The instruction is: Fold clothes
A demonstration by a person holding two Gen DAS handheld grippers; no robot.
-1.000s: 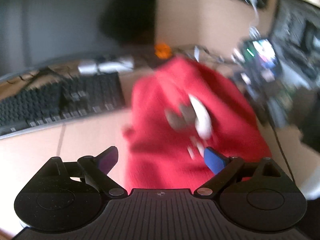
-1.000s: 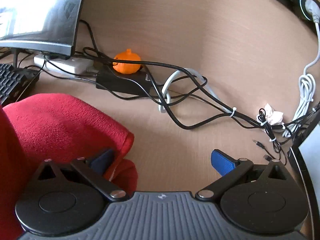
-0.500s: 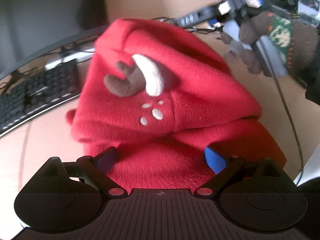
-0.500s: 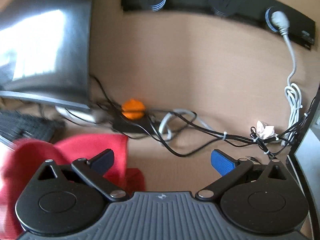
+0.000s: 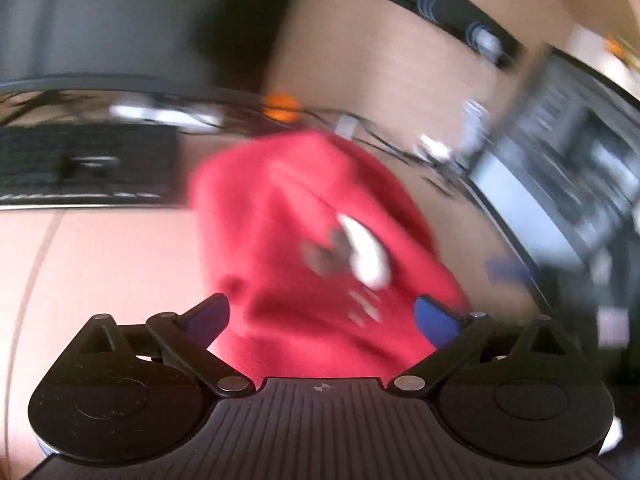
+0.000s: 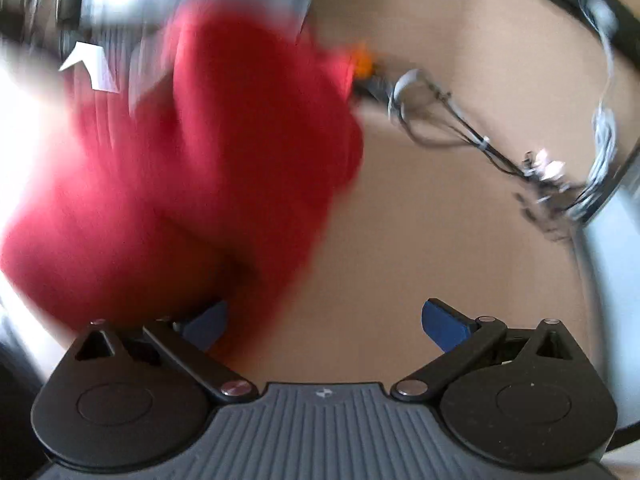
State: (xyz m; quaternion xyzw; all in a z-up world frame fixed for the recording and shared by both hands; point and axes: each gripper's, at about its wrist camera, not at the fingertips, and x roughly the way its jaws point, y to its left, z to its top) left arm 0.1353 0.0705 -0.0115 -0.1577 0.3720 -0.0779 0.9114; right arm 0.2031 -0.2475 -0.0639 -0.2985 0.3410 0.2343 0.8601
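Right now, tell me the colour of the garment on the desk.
Red garment, with a brown and white patch on it; the left wrist view shows it best.

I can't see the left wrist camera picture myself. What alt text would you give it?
Blurred by motion, a red fleece garment with a brown and white antler patch lies heaped on a light wooden desk, just ahead of the open left gripper and its blue-tipped fingers. Behind it are a dark keyboard, tangled cables and a small orange object.
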